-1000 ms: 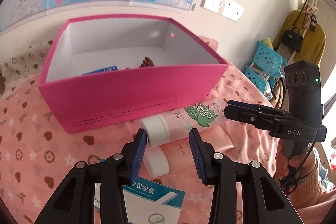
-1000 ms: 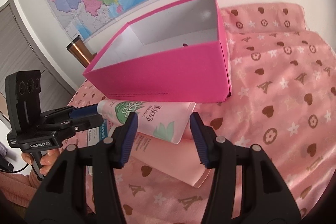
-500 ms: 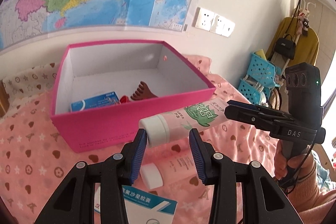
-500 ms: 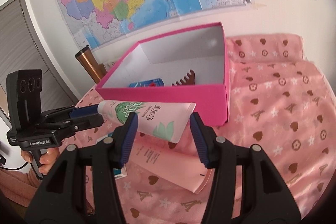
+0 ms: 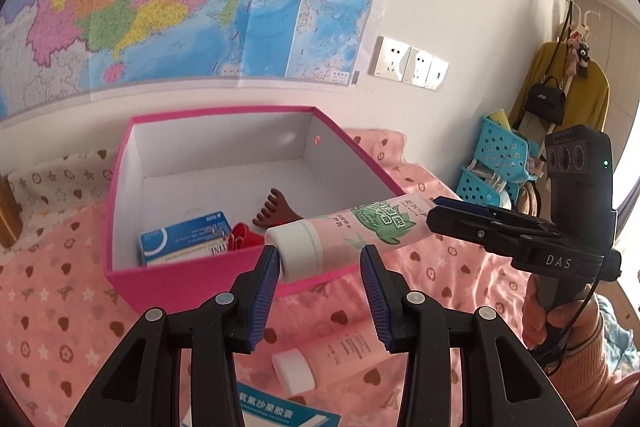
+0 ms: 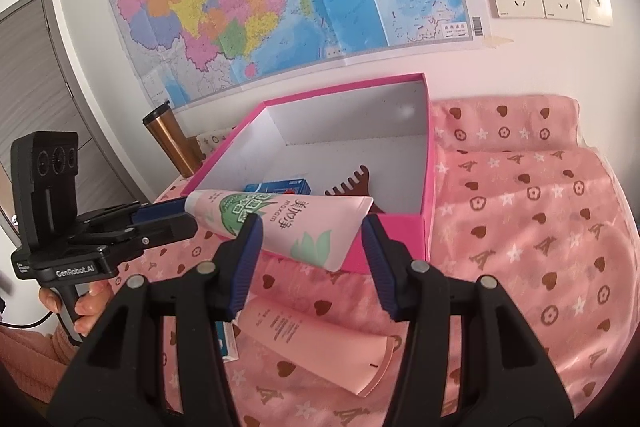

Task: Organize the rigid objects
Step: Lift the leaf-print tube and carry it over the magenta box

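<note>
While a blue carton (image 5: 185, 239) and brown comb (image 5: 278, 210) lie in the pink box (image 5: 224, 285), both grippers (image 5: 318, 281) (image 6: 312, 255) clamp a green-printed tube (image 5: 352, 231) above its near wall; a second tube (image 6: 320, 343) waits on the bedspread's (image 6: 540, 267) near edge.

Pink tube (image 5: 352, 231) lifted off bed by both grippers — a second ago lying against front wall of pink box (image 5: 120, 187), now in air level with box rim. Second tube (image 6: 316, 339), once half covered, now exposed below. Box contents — blue carton (image 5: 184, 239), brown comb (image 5: 276, 211) — come into sight.
</note>
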The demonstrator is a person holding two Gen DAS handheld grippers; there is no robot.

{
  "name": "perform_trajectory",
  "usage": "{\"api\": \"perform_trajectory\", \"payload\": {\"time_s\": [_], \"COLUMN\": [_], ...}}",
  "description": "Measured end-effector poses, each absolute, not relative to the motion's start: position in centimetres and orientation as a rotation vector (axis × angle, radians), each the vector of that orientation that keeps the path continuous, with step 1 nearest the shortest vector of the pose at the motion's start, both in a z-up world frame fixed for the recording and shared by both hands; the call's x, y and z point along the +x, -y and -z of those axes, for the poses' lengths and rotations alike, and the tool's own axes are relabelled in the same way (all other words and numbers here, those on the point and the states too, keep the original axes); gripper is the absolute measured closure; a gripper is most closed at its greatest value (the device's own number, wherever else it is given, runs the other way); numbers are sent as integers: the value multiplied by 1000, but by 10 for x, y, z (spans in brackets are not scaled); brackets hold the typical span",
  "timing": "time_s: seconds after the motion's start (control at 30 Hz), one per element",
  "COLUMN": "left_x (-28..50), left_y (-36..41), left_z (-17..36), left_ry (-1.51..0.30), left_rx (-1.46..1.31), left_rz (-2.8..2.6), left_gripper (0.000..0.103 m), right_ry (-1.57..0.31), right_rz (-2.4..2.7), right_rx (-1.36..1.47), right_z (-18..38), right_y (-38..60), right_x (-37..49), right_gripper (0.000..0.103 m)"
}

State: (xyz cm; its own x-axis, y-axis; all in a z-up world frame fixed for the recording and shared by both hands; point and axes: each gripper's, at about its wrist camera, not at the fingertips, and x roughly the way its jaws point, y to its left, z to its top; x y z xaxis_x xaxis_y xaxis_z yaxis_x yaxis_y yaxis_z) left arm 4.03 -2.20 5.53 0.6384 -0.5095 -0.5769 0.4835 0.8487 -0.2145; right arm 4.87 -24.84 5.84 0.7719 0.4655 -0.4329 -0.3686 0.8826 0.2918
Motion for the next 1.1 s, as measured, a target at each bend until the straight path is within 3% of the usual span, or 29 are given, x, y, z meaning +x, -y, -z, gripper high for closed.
{"api": "perform_trajectory", "payload": {"time_s": [1.1], "left_x": [87], "left_y": [34], "left_z": [-61], "left_ry": [-684], "left_rx": [-13], "left_rz": [530], "left_gripper": [62], "right_ry": [-543], "right_rz": [-424], "right_rx": [174], "right_z": [-64], "right_y": [254], "right_x": [96], "right_gripper": [49]}}
